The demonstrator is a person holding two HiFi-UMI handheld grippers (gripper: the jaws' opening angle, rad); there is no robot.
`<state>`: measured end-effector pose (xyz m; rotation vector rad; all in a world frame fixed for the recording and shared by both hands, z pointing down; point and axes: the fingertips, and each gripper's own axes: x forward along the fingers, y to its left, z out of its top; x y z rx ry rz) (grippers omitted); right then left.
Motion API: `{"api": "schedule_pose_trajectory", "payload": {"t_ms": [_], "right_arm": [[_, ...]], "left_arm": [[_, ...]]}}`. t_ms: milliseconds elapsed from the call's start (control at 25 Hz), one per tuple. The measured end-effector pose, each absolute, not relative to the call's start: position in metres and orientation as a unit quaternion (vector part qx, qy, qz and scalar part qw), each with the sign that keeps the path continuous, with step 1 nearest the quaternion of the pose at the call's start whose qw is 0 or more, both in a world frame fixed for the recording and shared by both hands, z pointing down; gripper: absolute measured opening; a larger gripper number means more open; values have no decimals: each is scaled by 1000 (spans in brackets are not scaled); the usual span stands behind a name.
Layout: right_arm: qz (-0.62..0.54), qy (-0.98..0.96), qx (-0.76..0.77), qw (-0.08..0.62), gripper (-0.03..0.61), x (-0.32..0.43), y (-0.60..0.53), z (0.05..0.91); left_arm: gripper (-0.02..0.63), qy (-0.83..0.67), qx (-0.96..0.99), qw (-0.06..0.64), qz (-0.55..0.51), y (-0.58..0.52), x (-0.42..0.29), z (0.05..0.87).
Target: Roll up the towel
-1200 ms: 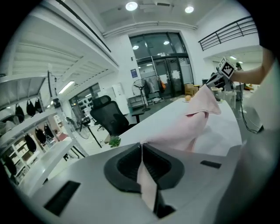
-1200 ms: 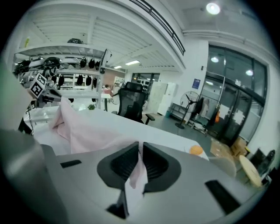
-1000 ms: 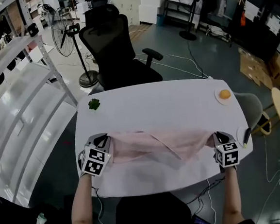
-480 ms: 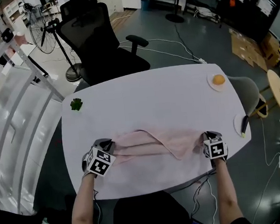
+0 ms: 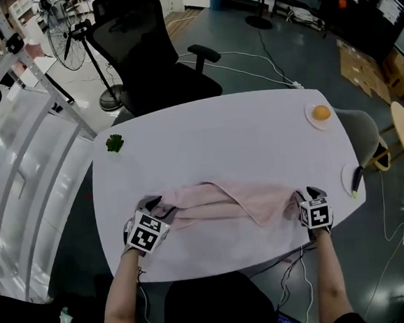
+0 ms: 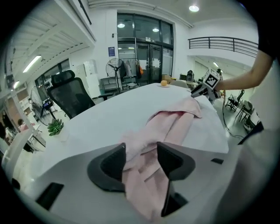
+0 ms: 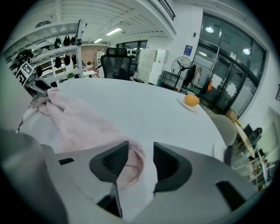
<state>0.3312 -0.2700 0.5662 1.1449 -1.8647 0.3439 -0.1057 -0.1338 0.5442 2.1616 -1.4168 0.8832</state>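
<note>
Lowered since a second ago, the left gripper (image 5: 155, 206) and right gripper (image 5: 301, 199) now sit on the near edge of the table (image 5: 220, 131). The towel (image 5: 227, 203) has come down with them; its ends were lifted then and now lie on the surface. Both pairs of jaws have just been opening, with cloth between them.

The white, rounded table fills the middle of the head view. A black office chair (image 5: 147, 53) stands pushed against its far side.

The pink towel is stretched in a loose, bunched band along the near side of the table, from one gripper to the other. A fold peaks near its middle.

At the towel's left end, the left gripper stands released. Its own view shows the jaws apart and cloth running slack between them, heaped against the left-hand jaw.

At the right end, the right gripper is likewise let go. In its own view the jaws are parted and a curled fold of towel sits beside one pad, clear of the other.

A small plate (image 5: 309, 116) holding an orange (image 5: 321, 113) rests near the table's far right corner, well apart from the towel. A little green plant (image 5: 114, 142) sits at the far left edge.
</note>
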Motion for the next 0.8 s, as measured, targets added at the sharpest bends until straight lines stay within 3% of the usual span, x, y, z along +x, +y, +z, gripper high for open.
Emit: {"api": "schedule_pose_trajectory", "payload": {"t_ms": [120,440,640,800], "right_arm": [[127,-764,457,439,232,331,-262,545],[102,-804,421,408,244,301,-218,502],[106,-831,358,411,238,250,-176,524],[123,-838,314,428,230,216,-151,558]], "left_arm": [[312,-526,773,218,279,-125,-119,522],[318,-621,711,245,222,-84,-209,495],[319,-637,682,314,173,-64,-233,518],[319,-627,671,341,201,-64,-236,549]]}}
